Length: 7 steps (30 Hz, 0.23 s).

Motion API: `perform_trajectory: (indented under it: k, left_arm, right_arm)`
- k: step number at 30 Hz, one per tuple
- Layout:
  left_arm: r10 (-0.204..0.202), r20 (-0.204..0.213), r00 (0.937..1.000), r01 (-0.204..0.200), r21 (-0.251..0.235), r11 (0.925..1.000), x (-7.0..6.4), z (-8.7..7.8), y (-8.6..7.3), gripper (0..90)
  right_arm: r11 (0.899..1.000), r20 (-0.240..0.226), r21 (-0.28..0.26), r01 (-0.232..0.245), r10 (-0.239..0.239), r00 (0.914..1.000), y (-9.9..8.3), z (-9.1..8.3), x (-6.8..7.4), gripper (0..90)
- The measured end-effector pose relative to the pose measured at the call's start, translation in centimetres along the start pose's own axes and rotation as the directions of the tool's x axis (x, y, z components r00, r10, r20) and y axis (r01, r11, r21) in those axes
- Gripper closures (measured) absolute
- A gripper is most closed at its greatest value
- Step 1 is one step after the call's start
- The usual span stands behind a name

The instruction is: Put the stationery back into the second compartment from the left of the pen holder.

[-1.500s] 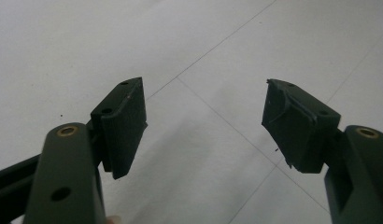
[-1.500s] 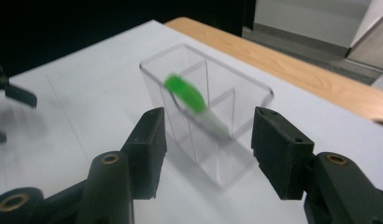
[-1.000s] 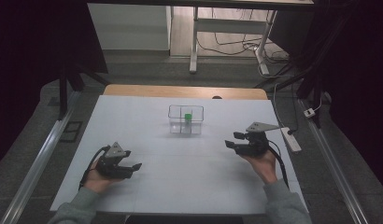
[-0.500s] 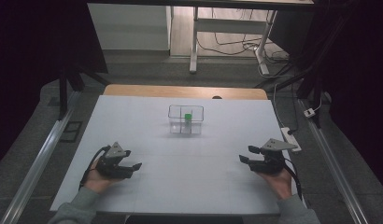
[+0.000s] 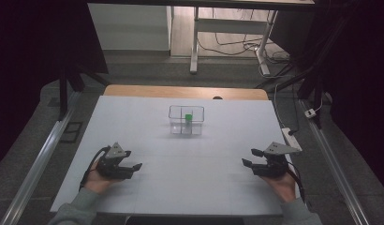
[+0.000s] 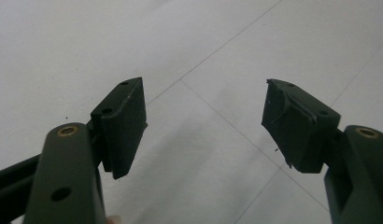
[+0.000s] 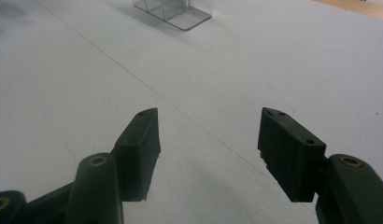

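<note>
While both tongs, left [image 5: 132, 168] and right [image 5: 250, 157], gape empty, the clear box [image 5: 186, 120] lies widthwise.

My bench [image 5: 180, 154] is the brightest thing in the high view, an evenly lit pale sheet, while the room to either side falls off into near black. Light also spills on the floor [image 5: 227, 28] beyond the far edge. The high view is soft and a little grainy, with low contrast. The clear box [image 5: 186, 120] shows faint glints on its walls. In the left gripper view my left hand-held gripper [image 6: 203, 121] casts a soft grey shadow between its jaws. In the right gripper view my right hand-held gripper [image 7: 208, 149] looks dark and slightly blurred near the lens, and the bench's far corner is dimmer.
</note>
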State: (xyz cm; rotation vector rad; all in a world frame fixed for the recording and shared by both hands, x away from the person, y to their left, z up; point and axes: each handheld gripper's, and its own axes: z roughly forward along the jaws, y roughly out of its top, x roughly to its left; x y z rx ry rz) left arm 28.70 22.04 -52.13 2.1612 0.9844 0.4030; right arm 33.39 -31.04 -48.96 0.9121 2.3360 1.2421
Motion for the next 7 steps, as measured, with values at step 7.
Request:
perform_trajectory:
  k: [7]
  left_arm:
    - [0.001,-0.001,1.0000,-0.001,-0.002,1.0000,-0.04,0.01,0.02,30.2]
  right_arm:
    - [1.000,0.013,0.015,0.011,-0.011,0.9998,-0.07,-0.02,-0.01,38.2]
